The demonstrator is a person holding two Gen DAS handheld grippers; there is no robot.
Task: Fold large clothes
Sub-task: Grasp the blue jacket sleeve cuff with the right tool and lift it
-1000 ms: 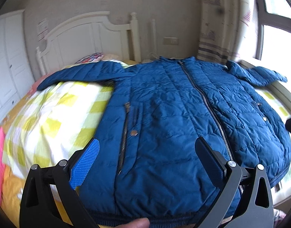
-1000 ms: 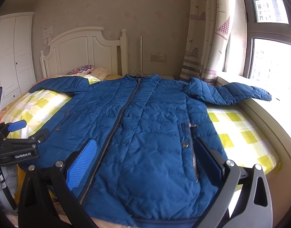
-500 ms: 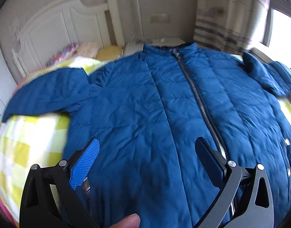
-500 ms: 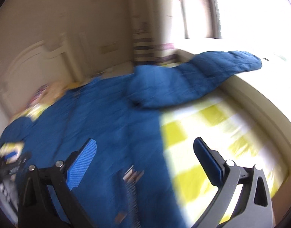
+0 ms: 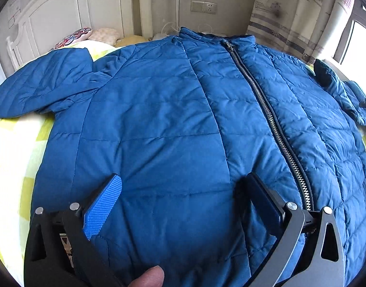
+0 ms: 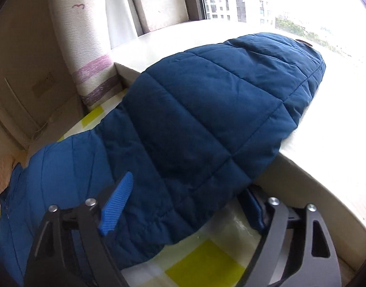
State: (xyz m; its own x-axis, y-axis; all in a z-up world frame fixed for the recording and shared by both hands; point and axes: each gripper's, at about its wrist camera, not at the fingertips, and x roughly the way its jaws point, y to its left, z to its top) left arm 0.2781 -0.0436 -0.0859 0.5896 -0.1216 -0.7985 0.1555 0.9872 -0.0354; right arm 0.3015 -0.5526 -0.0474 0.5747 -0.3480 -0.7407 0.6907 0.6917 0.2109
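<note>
A large blue quilted jacket [image 5: 173,124] lies front up and zipped on the bed, its left sleeve [image 5: 39,88] spread out to the side. My left gripper [image 5: 185,191] is open and hovers low over the jacket's chest, left of the zipper [image 5: 273,124]. In the right wrist view the jacket's right sleeve [image 6: 206,110] stretches from the bed onto the windowsill. My right gripper [image 6: 190,196] is open with its jaws on either side of the sleeve's lower part, one finger [image 6: 118,198] above the fabric and the other partly hidden under the sleeve's edge.
The bed has a yellow-and-white checked cover [image 5: 13,157] and a white headboard [image 5: 70,7] with pillows [image 5: 87,34]. A windowsill [image 6: 338,143] and its raised ledge run along the bed's right side. A curtain [image 6: 87,47] hangs at the corner.
Both grippers have moved forward and down. The left one came closer to the jacket's chest. The right one swung right to the sleeve on the windowsill and now straddles it.
</note>
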